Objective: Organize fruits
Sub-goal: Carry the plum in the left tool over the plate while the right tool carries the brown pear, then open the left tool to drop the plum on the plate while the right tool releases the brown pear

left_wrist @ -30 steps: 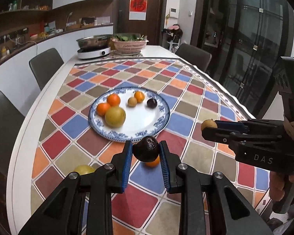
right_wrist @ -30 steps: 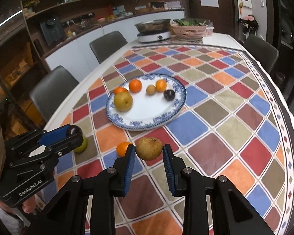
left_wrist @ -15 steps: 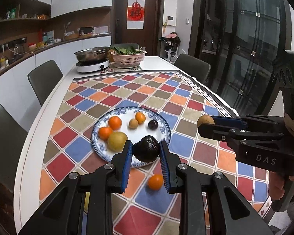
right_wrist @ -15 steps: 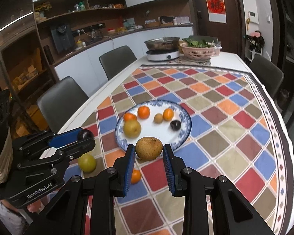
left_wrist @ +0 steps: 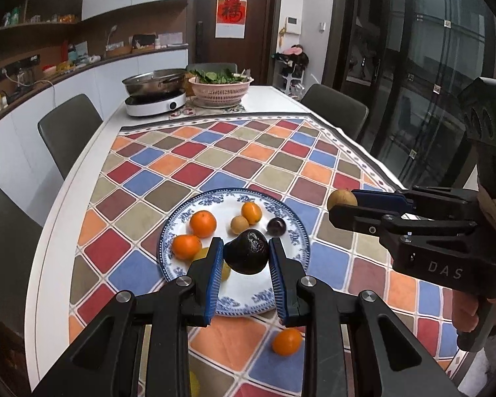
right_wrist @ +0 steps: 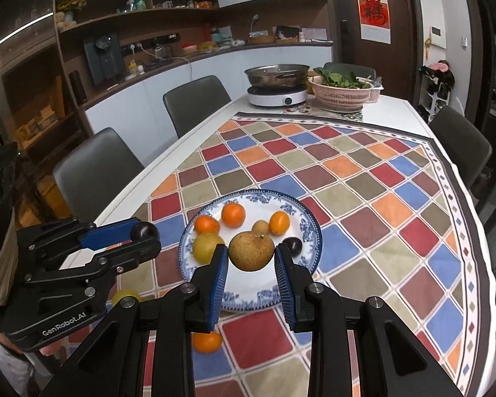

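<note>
My left gripper (left_wrist: 246, 258) is shut on a dark avocado (left_wrist: 247, 251) and holds it above the near side of the blue-and-white plate (left_wrist: 294, 231). My right gripper (right_wrist: 251, 258) is shut on a brown pear (right_wrist: 251, 250), also held above the plate (right_wrist: 309, 223). The plate holds three oranges (left_wrist: 203, 223), a small brown fruit (left_wrist: 239, 225), a dark plum (left_wrist: 276, 226) and a yellow pear (right_wrist: 208, 247). A loose orange (left_wrist: 287, 341) and a yellow-green fruit (right_wrist: 126, 296) lie on the tablecloth in front of the plate.
A checkered cloth (left_wrist: 234, 158) covers the white table. A hotplate with a pan (left_wrist: 155, 94) and a pink basket of greens (left_wrist: 220, 87) stand at the far end. Dark chairs (left_wrist: 67, 129) line both sides.
Both grippers have risen and moved forward with their fruits, from over the tablecloth to over the near part of the plate. The loose orange now lies behind the fingertips.
</note>
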Demonstrator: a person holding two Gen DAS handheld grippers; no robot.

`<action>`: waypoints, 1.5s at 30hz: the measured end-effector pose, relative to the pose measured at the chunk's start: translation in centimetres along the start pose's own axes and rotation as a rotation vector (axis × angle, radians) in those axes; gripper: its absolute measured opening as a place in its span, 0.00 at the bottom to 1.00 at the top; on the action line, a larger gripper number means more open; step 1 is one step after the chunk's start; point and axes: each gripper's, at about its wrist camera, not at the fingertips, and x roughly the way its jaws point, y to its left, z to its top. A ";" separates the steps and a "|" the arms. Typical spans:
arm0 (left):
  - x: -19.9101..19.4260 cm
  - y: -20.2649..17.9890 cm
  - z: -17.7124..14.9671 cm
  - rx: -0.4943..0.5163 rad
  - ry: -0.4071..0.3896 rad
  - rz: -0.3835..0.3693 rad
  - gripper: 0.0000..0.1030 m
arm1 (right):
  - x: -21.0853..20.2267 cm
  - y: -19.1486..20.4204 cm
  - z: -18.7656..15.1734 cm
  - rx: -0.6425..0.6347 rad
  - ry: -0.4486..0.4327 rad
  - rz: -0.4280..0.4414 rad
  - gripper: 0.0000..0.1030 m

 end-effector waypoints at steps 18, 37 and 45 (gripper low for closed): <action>8.5 2.9 2.5 0.018 0.162 -0.004 0.27 | 9.4 -2.4 2.9 0.015 0.208 0.049 0.29; 13.4 4.7 3.2 -0.020 0.277 -0.005 0.27 | 15.3 -4.0 3.6 0.083 0.355 0.075 0.30; 12.6 5.0 3.4 -0.033 0.267 0.028 0.42 | 15.2 -4.2 3.7 0.094 0.361 0.066 0.30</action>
